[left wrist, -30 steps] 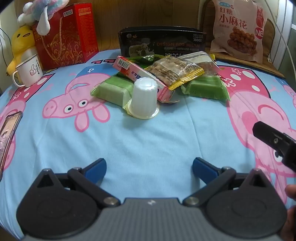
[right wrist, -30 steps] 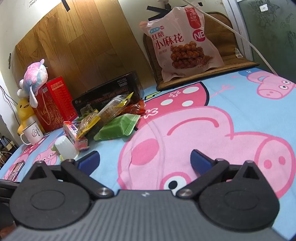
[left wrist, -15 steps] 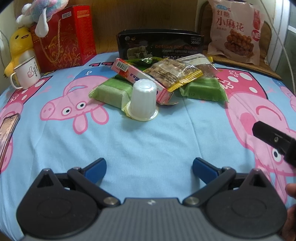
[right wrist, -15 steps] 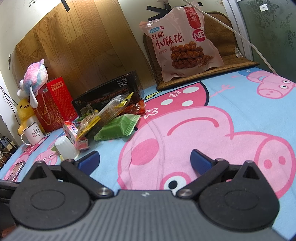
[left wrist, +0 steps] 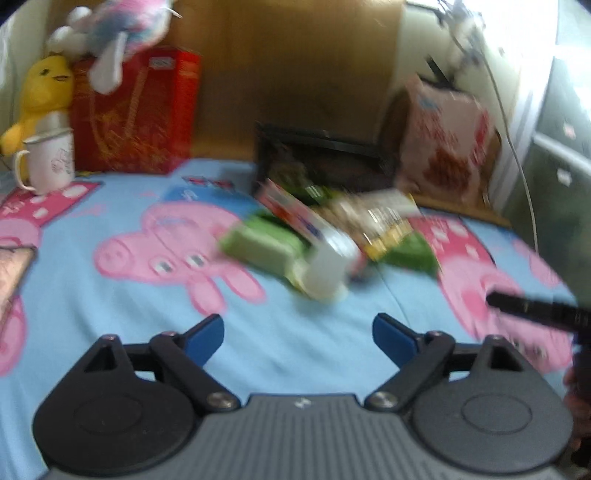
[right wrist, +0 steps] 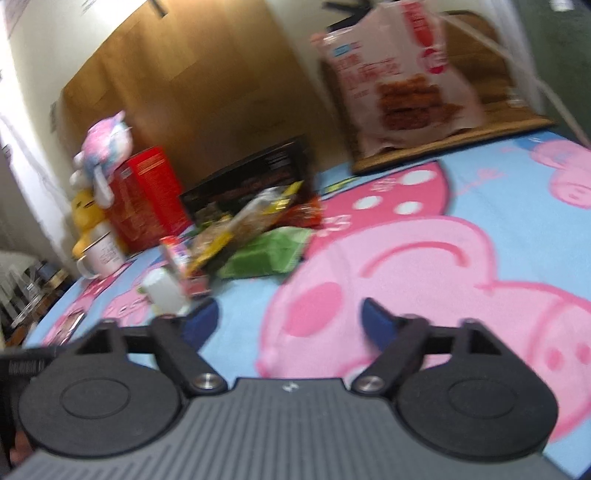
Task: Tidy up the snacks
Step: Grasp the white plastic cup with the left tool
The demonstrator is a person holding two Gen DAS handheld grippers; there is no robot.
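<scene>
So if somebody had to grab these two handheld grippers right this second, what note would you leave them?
Left gripper: open, nothing between its jaws, which have just been closing a little.
Right gripper: open and empty too, jaws also just narrowing.
Snacks: all in one loose pile on the cartoon-pig sheet, in front of the black box: white cup, green packets, pink box, yellow-edged packet.
Done: nothing sorted yet.
Left: everything. The white cup lies nearest the left gripper, probably the easiest first pick.

Two green packets [left wrist: 264,245] [left wrist: 410,251], one white cup [left wrist: 327,275], one mug [left wrist: 50,162], two plush toys [left wrist: 46,86] [left wrist: 118,33]
</scene>
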